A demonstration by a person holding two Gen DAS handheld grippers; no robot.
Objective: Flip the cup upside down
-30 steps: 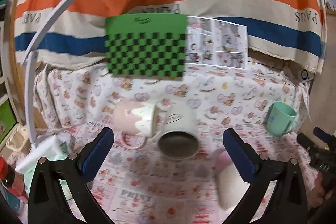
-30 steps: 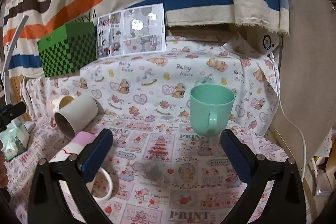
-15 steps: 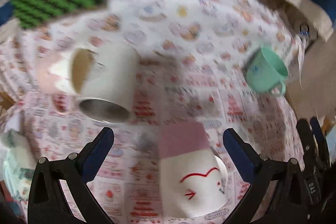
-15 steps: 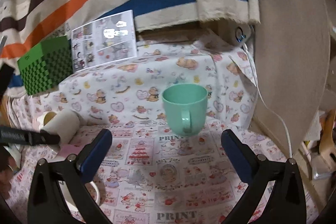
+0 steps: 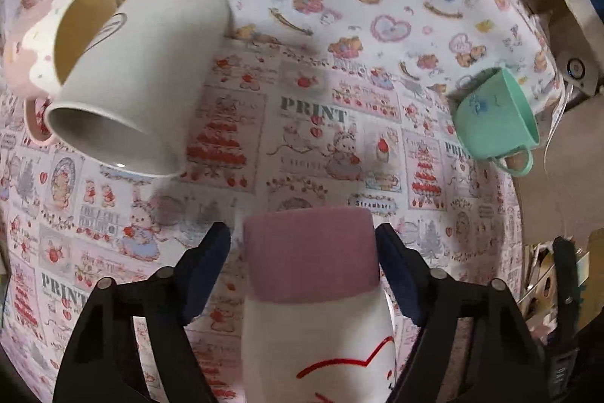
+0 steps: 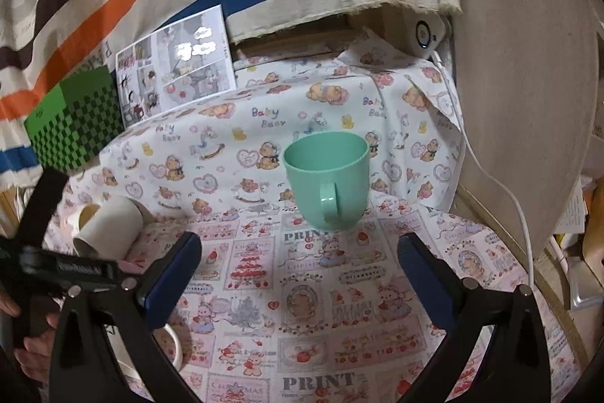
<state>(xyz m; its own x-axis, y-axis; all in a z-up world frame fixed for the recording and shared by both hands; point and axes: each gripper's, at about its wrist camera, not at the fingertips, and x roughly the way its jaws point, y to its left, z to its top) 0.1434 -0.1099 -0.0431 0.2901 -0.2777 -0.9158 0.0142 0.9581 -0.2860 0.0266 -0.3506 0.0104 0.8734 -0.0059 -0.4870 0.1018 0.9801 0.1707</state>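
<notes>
A white mug with a pink band and red line drawing (image 5: 315, 304) lies between the fingers of my left gripper (image 5: 302, 263), which is open around it, its pads close to the pink end. A mint green cup (image 6: 327, 184) stands upright on the printed cloth, handle facing me, ahead of my open, empty right gripper (image 6: 298, 274); it also shows at the right of the left wrist view (image 5: 494, 116). A cream mug (image 5: 132, 82) lies on its side beside a pink-and-white mug (image 5: 26, 51), also on its side.
A green checkered box (image 6: 71, 123) and a photo sheet (image 6: 177, 67) stand at the back against a striped cloth. A white cable (image 6: 502, 191) runs down the right edge by a wooden panel. My left gripper's body (image 6: 56, 267) crosses the right wrist view's left side.
My left gripper has swung down and forward over the white-and-pink mug, and its fingers now straddle it. My right gripper has moved a little closer to the green cup.
</notes>
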